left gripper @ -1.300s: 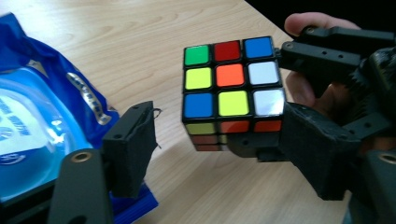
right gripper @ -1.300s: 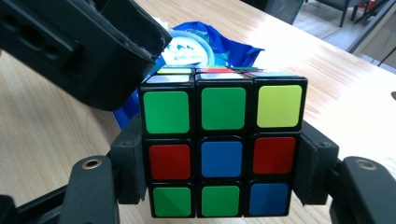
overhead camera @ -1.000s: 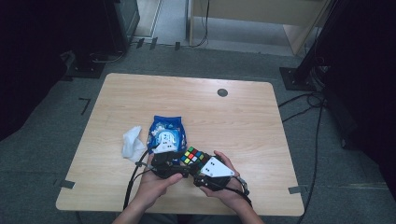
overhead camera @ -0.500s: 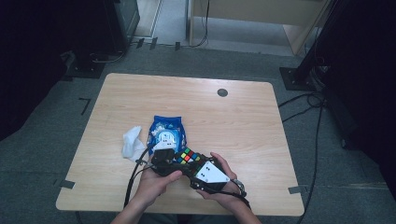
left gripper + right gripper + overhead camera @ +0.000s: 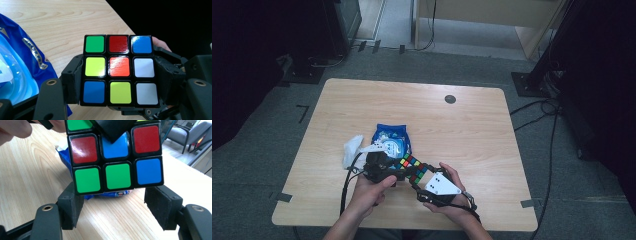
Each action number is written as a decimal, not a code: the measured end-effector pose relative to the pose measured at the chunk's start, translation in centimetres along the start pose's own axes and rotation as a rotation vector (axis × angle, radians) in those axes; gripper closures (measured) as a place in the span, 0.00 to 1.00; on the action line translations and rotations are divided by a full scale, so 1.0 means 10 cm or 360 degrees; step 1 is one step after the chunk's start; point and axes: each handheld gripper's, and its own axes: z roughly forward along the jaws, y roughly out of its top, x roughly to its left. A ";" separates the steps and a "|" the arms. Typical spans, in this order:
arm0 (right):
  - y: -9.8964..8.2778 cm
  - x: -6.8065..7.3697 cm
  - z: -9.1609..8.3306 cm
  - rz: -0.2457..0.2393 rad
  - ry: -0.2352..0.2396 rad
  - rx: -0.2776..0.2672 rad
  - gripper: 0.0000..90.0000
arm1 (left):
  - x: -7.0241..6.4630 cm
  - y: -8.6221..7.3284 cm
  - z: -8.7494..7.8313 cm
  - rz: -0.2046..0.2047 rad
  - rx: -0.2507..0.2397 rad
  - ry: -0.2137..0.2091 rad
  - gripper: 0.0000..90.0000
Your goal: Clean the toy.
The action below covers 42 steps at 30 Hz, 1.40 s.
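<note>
A scrambled Rubik's cube (image 5: 412, 167) is held just above the table's front edge between two hand-held grippers. My left gripper (image 5: 120, 80) is shut on it: its jaws have just been closing, and its pads (image 5: 72, 82) press on two opposite sides of the cube (image 5: 119, 68). In the high view the left gripper (image 5: 394, 170) comes in from the cube's left. My right gripper (image 5: 117, 207) stands open, its pads (image 5: 162, 207) just below the cube (image 5: 116, 162) and apart from it. In the high view the right gripper (image 5: 421, 178) sits at the cube's right.
A blue snack bag (image 5: 392, 140) lies flat just behind the cube, also visible in the left gripper view (image 5: 22, 62). A crumpled white wrapper (image 5: 352, 150) lies to the bag's left. A dark round grommet (image 5: 450, 99) sits near the table's (image 5: 472, 130) far edge.
The cube and both hands have drifted slightly to the left near the table's front edge. Nothing else on the table has moved.
</note>
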 end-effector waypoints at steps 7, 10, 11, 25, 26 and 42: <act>0.00 0.01 -0.02 -0.0009 -0.0002 -0.0057 0.38 | 0.01 0.01 -0.01 0.0000 0.0008 -0.0024 0.38; 0.00 0.01 -0.02 -0.0013 0.0001 -0.0067 0.38 | 0.02 0.01 0.00 -0.0007 0.0011 -0.0029 0.38; 0.00 0.02 -0.02 -0.0019 -0.0003 -0.0066 0.38 | 0.02 0.01 0.00 -0.0005 0.0013 -0.0031 0.38; 0.02 0.06 -0.01 -0.0088 -0.0069 -0.0003 0.38 | -0.14 -0.02 0.05 0.0260 0.0037 0.0210 0.32; 0.01 0.06 -0.01 -0.0096 -0.0075 0.0003 0.38 | -0.17 -0.02 0.05 0.0282 0.0040 0.0235 0.32; 0.04 0.09 -0.05 -0.0154 -0.0120 -0.0019 0.39 | -0.07 0.02 0.00 0.0206 0.0100 0.0124 0.28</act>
